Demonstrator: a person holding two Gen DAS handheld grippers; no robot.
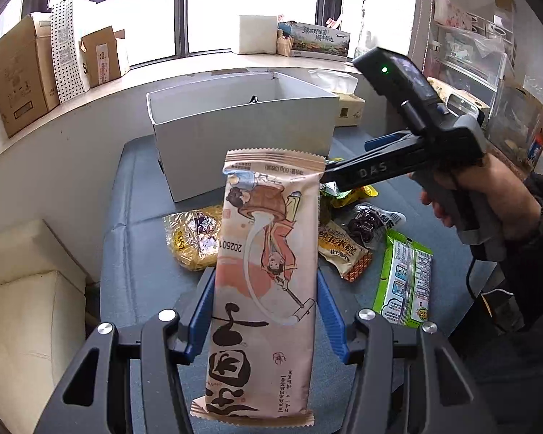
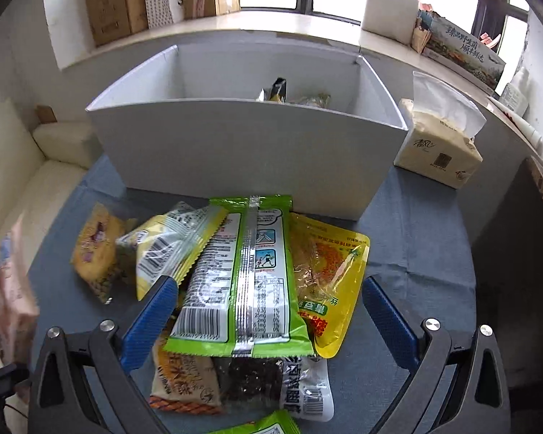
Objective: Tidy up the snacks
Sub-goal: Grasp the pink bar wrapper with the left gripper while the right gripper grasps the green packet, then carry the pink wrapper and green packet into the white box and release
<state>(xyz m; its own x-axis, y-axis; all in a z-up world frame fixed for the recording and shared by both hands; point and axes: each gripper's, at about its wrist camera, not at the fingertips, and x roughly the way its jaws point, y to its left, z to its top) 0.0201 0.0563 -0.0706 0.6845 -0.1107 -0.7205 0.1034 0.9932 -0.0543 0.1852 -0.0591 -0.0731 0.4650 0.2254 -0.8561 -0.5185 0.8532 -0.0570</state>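
My left gripper (image 1: pixel 264 282) is shut on a long pink snack packet (image 1: pixel 268 264) with a cartoon figure and holds it upright above the blue table, in front of the white box (image 1: pixel 242 141). My right gripper (image 2: pixel 268 289) is open above a pile of snacks, with a green and white packet (image 2: pixel 249 282) lying between its blue fingers (image 2: pixel 152 311) without being held. In the left wrist view the right gripper (image 1: pixel 329 175) reaches in from the right. The white box (image 2: pixel 235 152) holds a few snacks (image 2: pixel 293 96) at its back.
Loose snacks lie on the blue table: a yellow bag (image 1: pixel 193 238), a yellow pouch (image 2: pixel 325 271), a dark packet (image 2: pixel 271 379) and a green packet (image 1: pixel 403 278). A tissue pack (image 2: pixel 438 148) stands right of the box. A cream sofa (image 1: pixel 29 307) is left. Cardboard boxes (image 1: pixel 21 72) line the windowsill.
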